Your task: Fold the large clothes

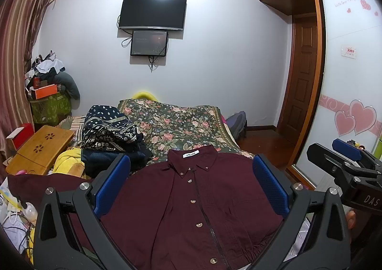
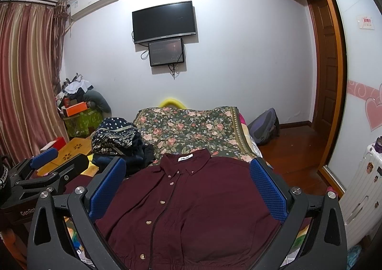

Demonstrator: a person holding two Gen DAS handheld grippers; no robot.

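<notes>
Left gripper (image 1: 191,184): held up over the shirt, blue pads wide apart, nothing in it.
Right gripper (image 2: 187,186): just the same, pads wide apart, nothing in it. It sits just beside the left one.
Shirt (image 1: 191,198): a big dark red shirt with a collar. It lies flat, front up, on the near end of the bed. It is buttoned shut and the collar points away. One sleeve sticks out to the left. The other sleeve I cannot see.
Step now: I think this is the very start of the fold. The shirt is spread out and no part looks folded over yet.
Next move: I think both grippers must go down to the shirt. Each one needs to pinch an edge or a sleeve, thin cloth only. Then that side has to be lifted and laid over the middle.
Clothes pile (image 1: 112,136): dark patterned clothes heaped up, just past the shirt on the left.
Blanket (image 1: 181,124): flowered, covers the far half of the bed.
Wall: a TV (image 1: 152,12) hangs far off, over a small screen.
</notes>
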